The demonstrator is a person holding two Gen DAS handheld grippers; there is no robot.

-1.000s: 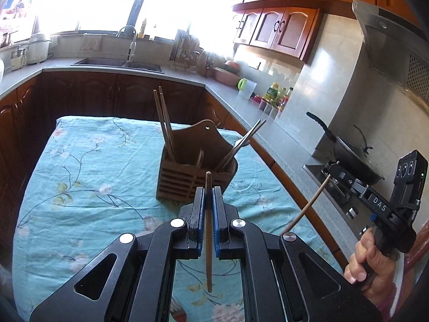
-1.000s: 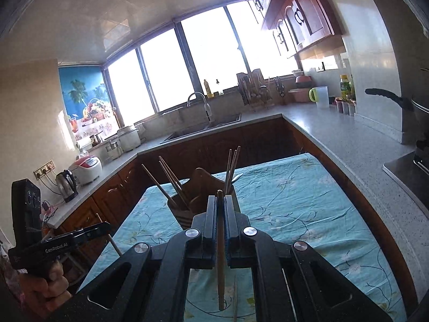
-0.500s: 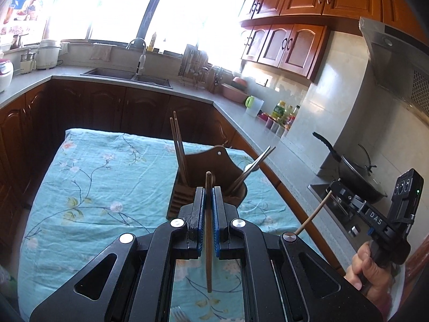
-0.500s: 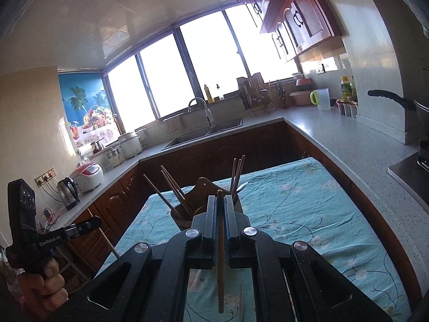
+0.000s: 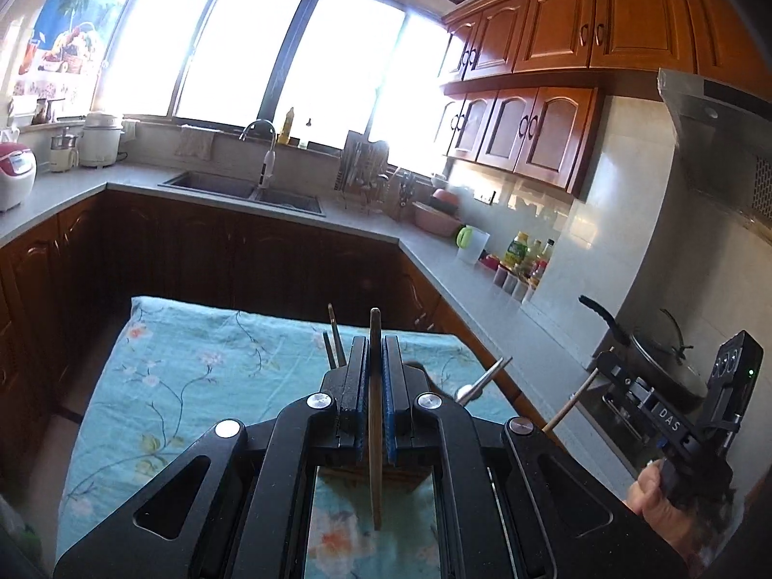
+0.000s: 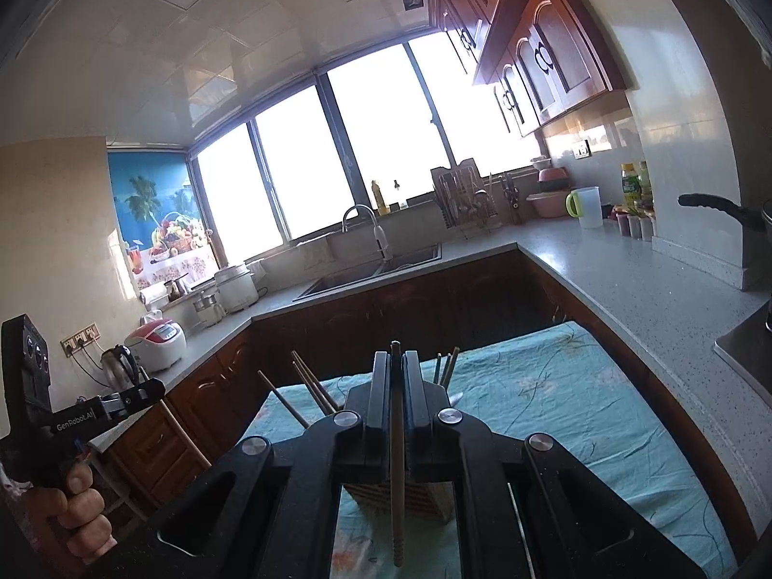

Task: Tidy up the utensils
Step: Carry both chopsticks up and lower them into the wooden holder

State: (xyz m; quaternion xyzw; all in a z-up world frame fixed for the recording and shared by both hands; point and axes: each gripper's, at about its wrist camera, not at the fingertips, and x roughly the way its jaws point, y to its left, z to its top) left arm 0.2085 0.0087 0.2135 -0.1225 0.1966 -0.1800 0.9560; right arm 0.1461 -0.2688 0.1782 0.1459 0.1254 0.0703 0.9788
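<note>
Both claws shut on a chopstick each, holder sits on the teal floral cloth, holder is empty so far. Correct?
Not quite: the holder is not empty. The right wrist view shows several chopsticks already standing in it. The rest holds: the left claw and right claw are each shut on a chopstick, and the holder sits on the teal floral cloth.

Blown-out daylight floods through the windows (image 5: 289, 48), leaving the cabinets (image 5: 241, 255) dim; fisheye edges bend and darken.
</note>
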